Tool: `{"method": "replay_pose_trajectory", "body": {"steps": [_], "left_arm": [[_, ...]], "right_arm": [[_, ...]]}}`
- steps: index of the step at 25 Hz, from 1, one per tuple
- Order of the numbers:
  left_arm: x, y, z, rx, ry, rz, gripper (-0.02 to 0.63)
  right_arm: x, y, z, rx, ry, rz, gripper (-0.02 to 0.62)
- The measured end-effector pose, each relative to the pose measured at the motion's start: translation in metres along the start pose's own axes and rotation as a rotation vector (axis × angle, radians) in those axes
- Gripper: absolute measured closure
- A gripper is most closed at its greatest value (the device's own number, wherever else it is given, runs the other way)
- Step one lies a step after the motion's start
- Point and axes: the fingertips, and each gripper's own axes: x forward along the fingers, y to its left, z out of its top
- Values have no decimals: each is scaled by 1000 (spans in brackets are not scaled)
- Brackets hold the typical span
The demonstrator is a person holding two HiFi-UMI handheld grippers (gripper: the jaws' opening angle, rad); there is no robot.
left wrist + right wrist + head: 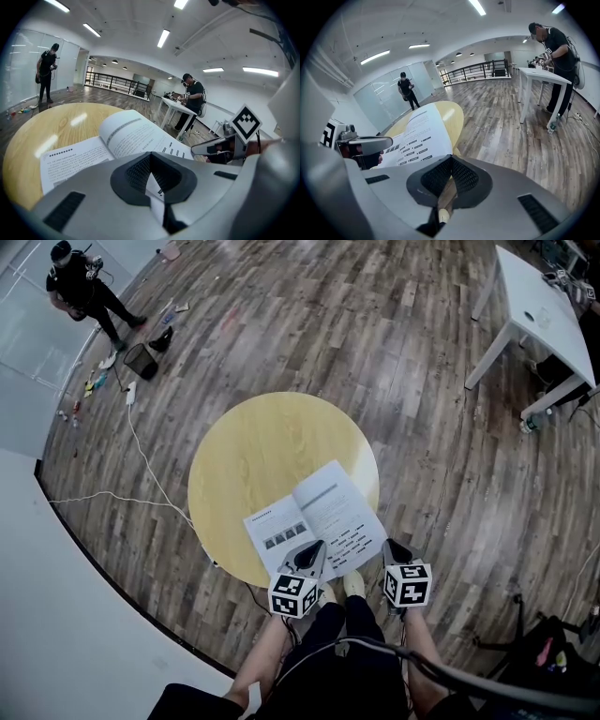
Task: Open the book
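Observation:
An open book (319, 517) lies flat at the near edge of the round yellow table (253, 442), its printed pages facing up. My left gripper (318, 547) is over the book's near edge, jaws shut with nothing pinched. In the left gripper view its tips (150, 155) meet above the white pages (117, 136). My right gripper (390, 546) sits by the book's right corner, also shut and empty. In the right gripper view its tips (451, 158) meet just right of the slightly raised right-hand page (419, 136), with wooden floor showing below.
A white table (539, 315) stands at the back right with a person (555, 51) working at it. Another person (80, 287) stands at the far left by a black bin (141, 360). A white cable (141, 456) runs over the floor. A dark bag (553, 652) lies at the near right.

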Motion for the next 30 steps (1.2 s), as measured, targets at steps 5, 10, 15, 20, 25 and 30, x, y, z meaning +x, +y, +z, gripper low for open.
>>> {"method": "replay_pose_trajectory", "body": {"steps": [5, 10, 15, 20, 25, 30], "left_arm": [[8, 0, -3, -7, 3, 5, 607], [9, -1, -10, 3, 11, 8, 607], [10, -1, -16, 11, 19, 13, 607], [8, 4, -21, 13, 22, 18, 607], [13, 4, -22, 9, 29, 23, 607], [14, 4, -27, 2, 39, 25, 607]], "right_arm": [[8, -5, -4, -6, 5, -1, 589], [16, -11, -12, -6, 13, -7, 589], [24, -16, -20, 9, 21, -5, 589], [33, -17, -28, 16, 30, -2, 589], [38, -22, -30, 25, 33, 3, 589], [41, -21, -31, 16, 37, -1, 589]]}}
